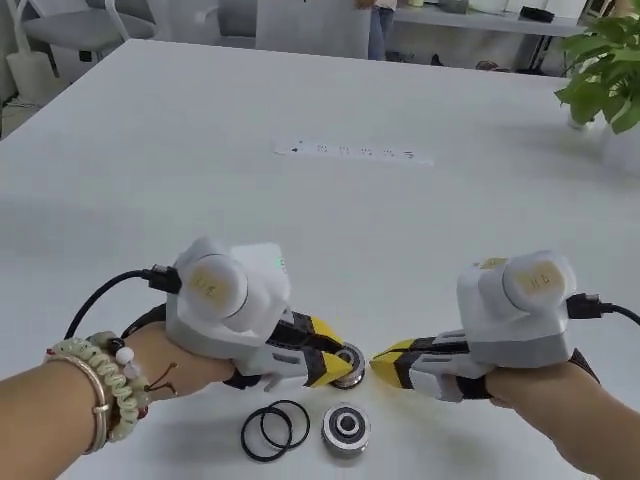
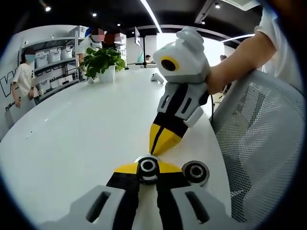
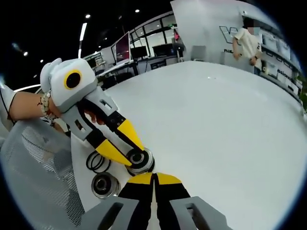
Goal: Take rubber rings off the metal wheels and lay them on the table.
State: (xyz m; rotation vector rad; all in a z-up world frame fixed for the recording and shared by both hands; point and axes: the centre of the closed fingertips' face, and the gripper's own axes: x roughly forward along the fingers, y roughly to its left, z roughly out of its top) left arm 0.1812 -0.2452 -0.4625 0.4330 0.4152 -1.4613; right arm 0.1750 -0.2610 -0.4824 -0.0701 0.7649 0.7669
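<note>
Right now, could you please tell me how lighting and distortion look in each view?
Head view: soft, even light, faint shadows beneath the left gripper and right gripper. Left gripper view: strong fisheye bows the table, a ceiling light strip glares, the wheel is sharp. Right gripper view: same bowing, dark ceiling, rubber rings crisp.

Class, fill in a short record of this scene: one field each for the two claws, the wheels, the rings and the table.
left claw: shut on a wheel
right claw: shut, tip at that wheel
second wheel: lying on the table, near the person
rings: two, black, overlapping, beside the second wheel
table: white
</note>
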